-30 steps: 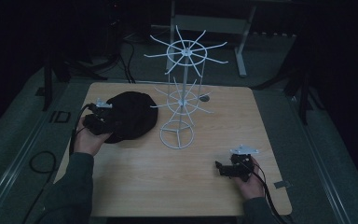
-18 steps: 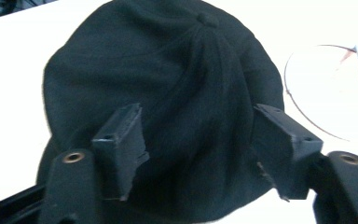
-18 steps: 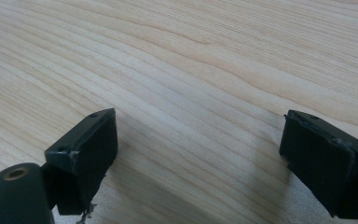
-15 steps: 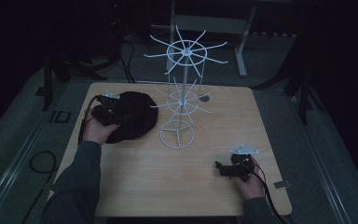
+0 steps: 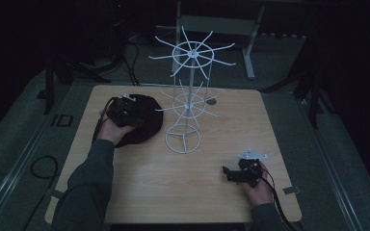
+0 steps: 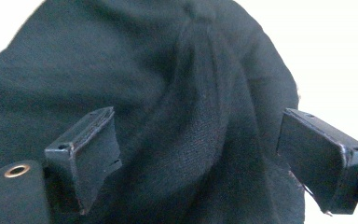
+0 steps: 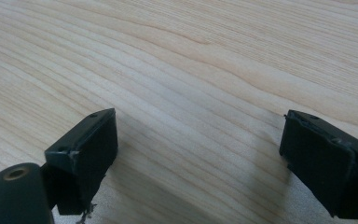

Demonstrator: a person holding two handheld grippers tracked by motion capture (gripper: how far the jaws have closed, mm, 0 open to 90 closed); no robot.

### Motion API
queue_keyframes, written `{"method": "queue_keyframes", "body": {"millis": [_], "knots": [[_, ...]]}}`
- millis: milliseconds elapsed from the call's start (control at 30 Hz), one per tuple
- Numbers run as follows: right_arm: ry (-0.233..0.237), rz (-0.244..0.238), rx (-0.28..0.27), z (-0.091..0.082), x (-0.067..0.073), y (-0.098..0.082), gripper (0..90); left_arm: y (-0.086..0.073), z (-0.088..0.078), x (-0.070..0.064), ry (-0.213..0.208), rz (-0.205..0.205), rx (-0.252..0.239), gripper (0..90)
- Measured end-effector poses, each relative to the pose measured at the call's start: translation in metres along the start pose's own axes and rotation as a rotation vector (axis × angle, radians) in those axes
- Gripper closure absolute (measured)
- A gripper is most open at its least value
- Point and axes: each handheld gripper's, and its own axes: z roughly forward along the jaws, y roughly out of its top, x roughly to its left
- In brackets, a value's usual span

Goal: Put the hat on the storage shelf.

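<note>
A black knitted hat (image 5: 142, 122) lies crumpled on the far left part of the wooden table (image 5: 139, 187). A raised fold of the hat (image 6: 200, 140) runs up between the spread jaws of the left gripper (image 6: 198, 158), which hovers right over the cloth with nothing clamped. Just beside the hat on its right stands a white wire display rack (image 5: 187, 96), its ring base resting on the table. The right gripper (image 5: 229, 174) sits well apart near the right front edge, jaws wide and empty over bare wood (image 7: 191, 70).
</note>
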Motion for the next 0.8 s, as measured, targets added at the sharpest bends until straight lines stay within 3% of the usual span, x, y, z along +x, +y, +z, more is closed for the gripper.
{"method": "queue_keyframes", "body": {"millis": [67, 200, 400, 633, 733, 800], "knots": [[0.0, 0.0, 0.0, 0.0, 0.0, 0.0, 11.0, 0.001, 0.005, -0.002, 0.0, 0.011, 0.014, 11.3], [0.0, 0.0, 0.0, 0.0, 0.0, 0.0, 11.0, 0.002, 0.014, -0.006, 0.05, 0.036, 0.052, 10.5], [0.0, 0.0, 0.0, 0.0, 0.0, 0.0, 11.0, 0.0, 0.023, -0.002, 0.118, 0.016, 0.123, 16.9], [0.0, 0.0, 0.0, 0.0, 0.0, 0.0, 10.9, -0.002, 0.018, 0.005, 0.12, -0.01, 0.14, 47.0], [0.0, -0.001, 0.0, 0.0, 0.0, 0.0, 11.0, -0.002, 0.016, 0.006, 0.129, -0.003, 0.148, 65.0], [0.0, 0.0, 0.0, 0.0, 0.0, 0.0, 11.0, -0.002, 0.014, 0.006, 0.145, 0.011, 0.147, 69.8]]}}
